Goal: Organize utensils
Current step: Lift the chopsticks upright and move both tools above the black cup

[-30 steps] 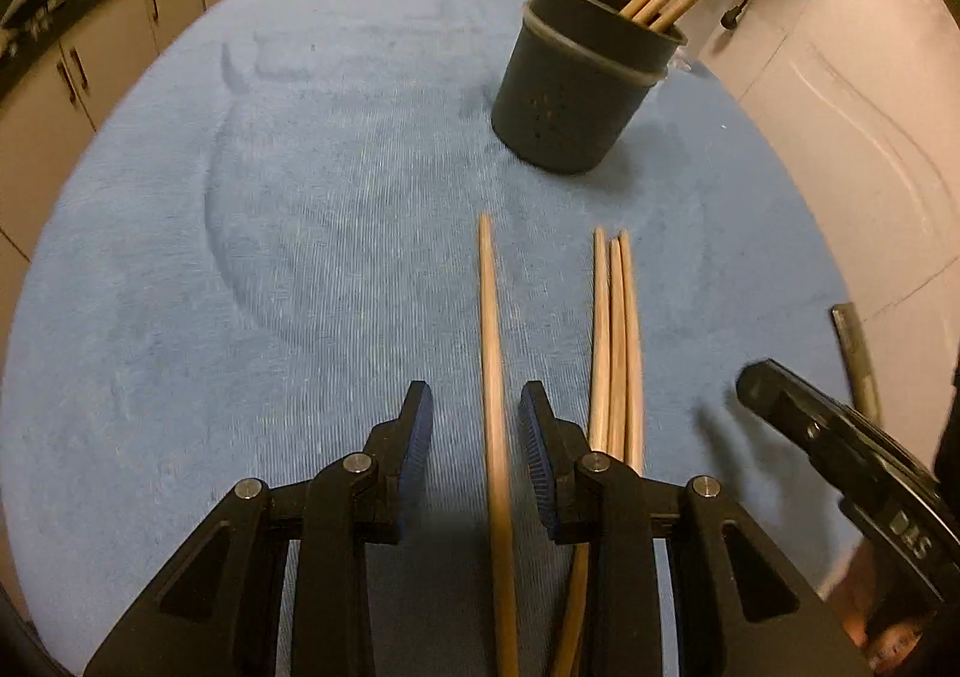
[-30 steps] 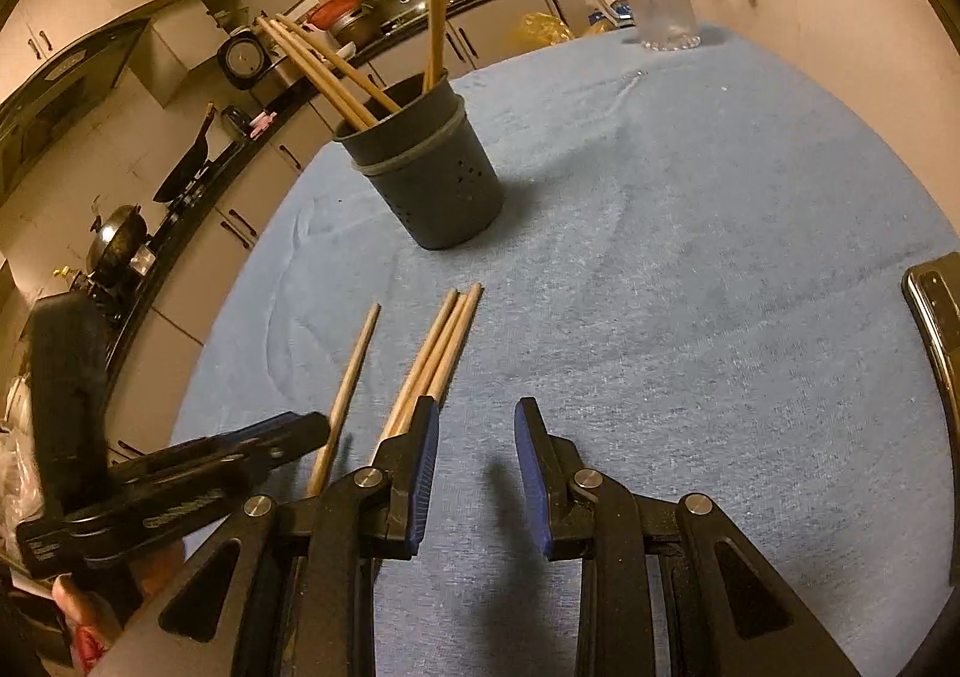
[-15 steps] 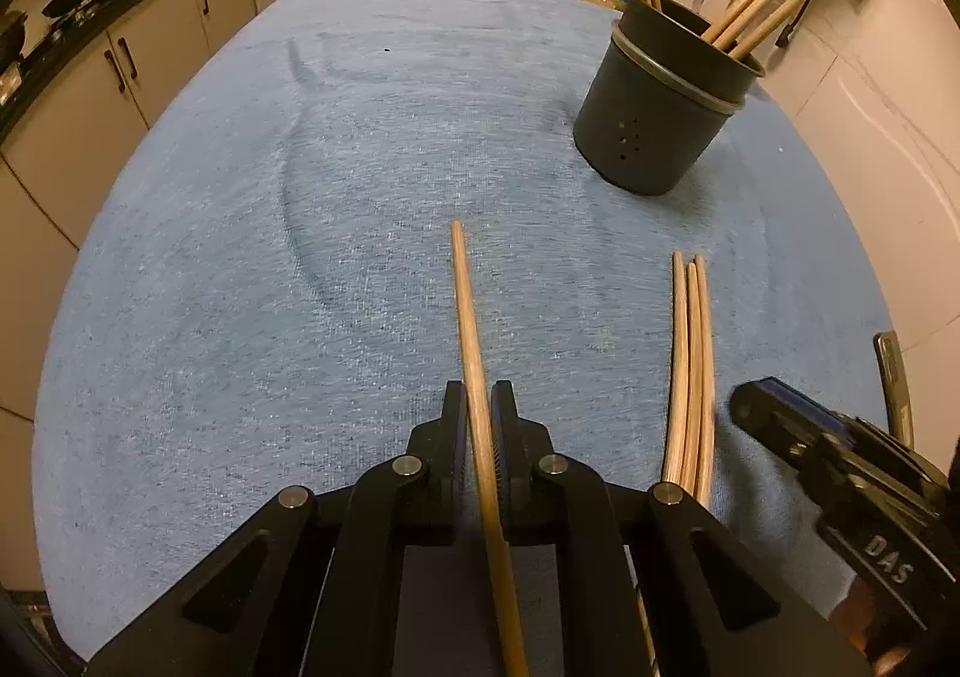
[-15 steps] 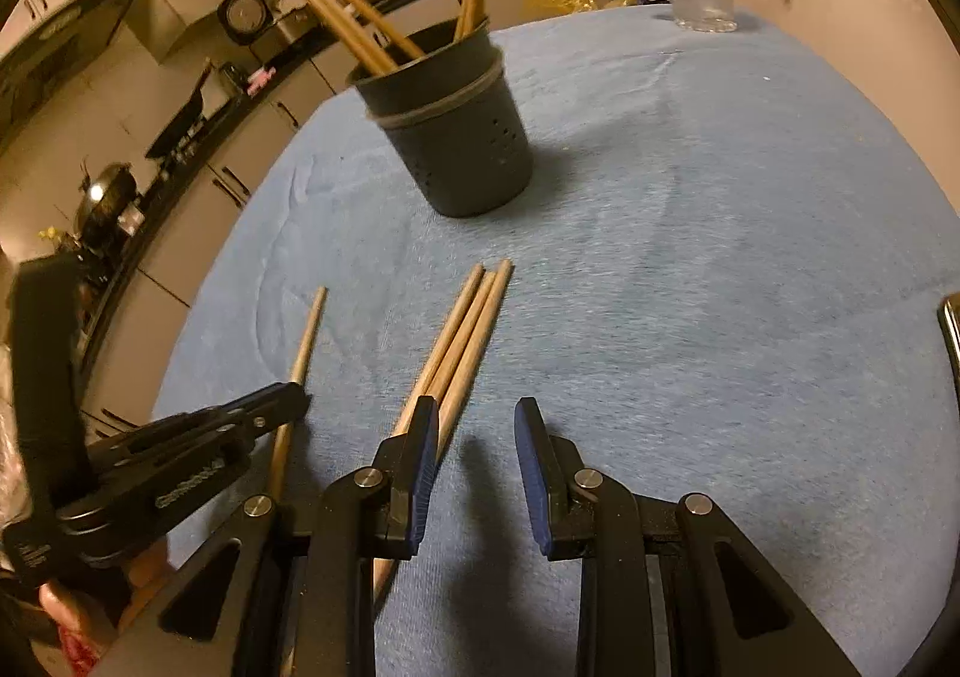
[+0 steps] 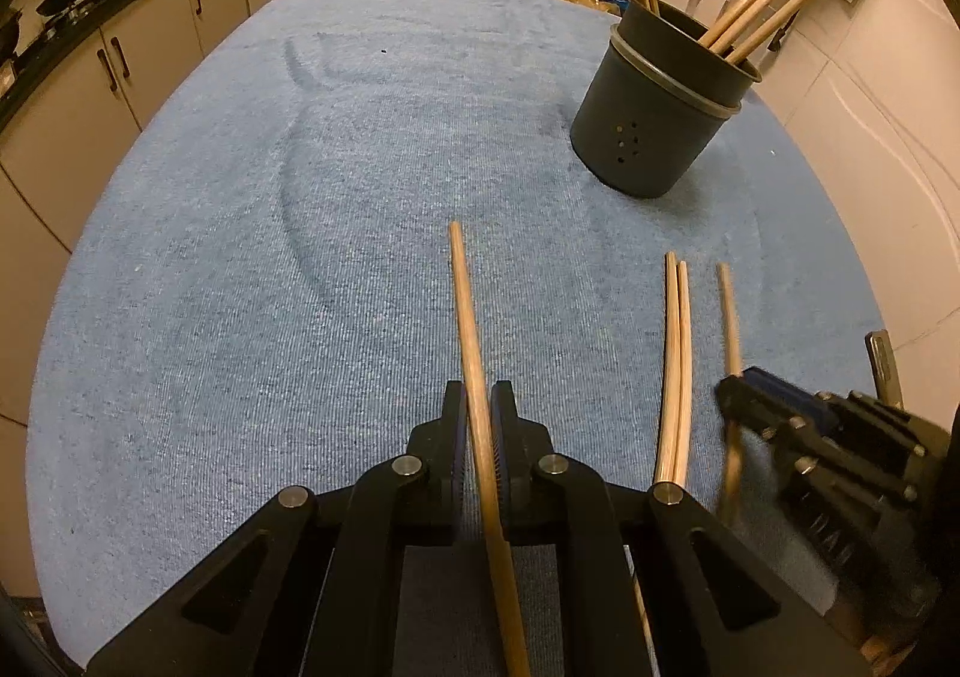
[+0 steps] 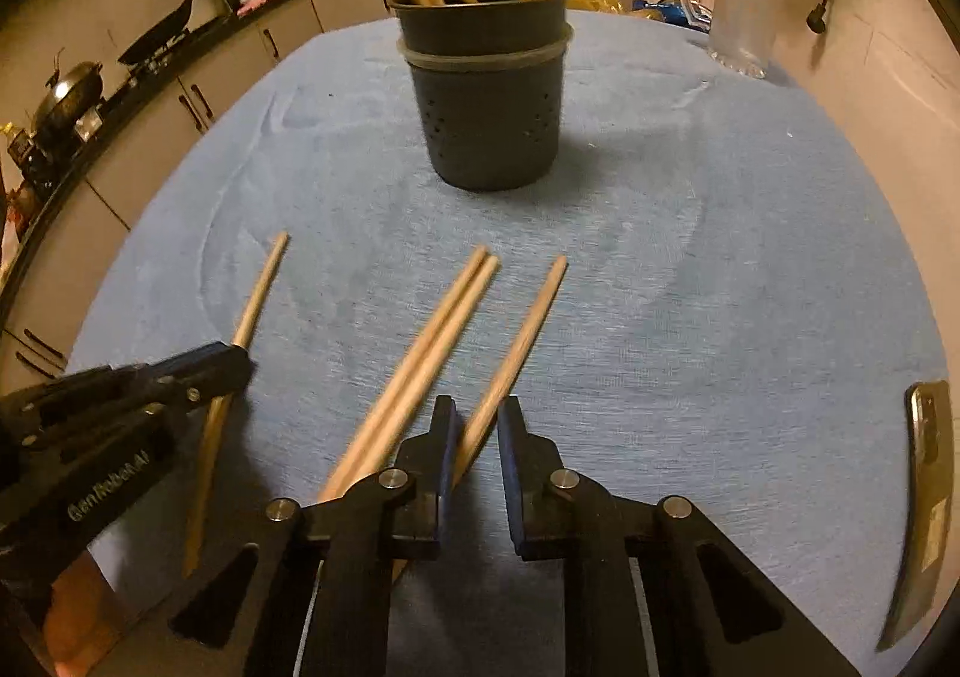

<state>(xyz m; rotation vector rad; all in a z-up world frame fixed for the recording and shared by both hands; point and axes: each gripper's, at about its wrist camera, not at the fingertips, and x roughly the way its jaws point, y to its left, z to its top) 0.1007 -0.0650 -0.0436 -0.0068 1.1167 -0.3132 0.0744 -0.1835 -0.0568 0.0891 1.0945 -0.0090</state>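
My left gripper point(image 5: 479, 407) is shut on a single wooden chopstick point(image 5: 465, 311) that points forward over the blue cloth. It also shows in the right wrist view point(image 6: 255, 299), held by the left gripper point(image 6: 231, 362). Two chopsticks point(image 5: 675, 353) lie side by side to its right; they show in the right wrist view point(image 6: 438, 335). My right gripper point(image 6: 477, 422) has its jaws partly closed around a separated chopstick point(image 6: 522, 329), with a gap on the right side. A dark grey utensil holder point(image 6: 489, 101) with several chopsticks stands behind.
The blue cloth point(image 5: 240, 257) covers the table. A clear glass jug point(image 6: 741, 11) stands at the back right. A metal utensil handle point(image 6: 927, 473) lies at the right edge. Kitchen cabinets and a counter run along the left and back.
The left gripper closed on the single chopstick and holds it. The right gripper moved in over the three chopsticks, narrowed its jaws, and one chopstick has shifted apart from the other two.
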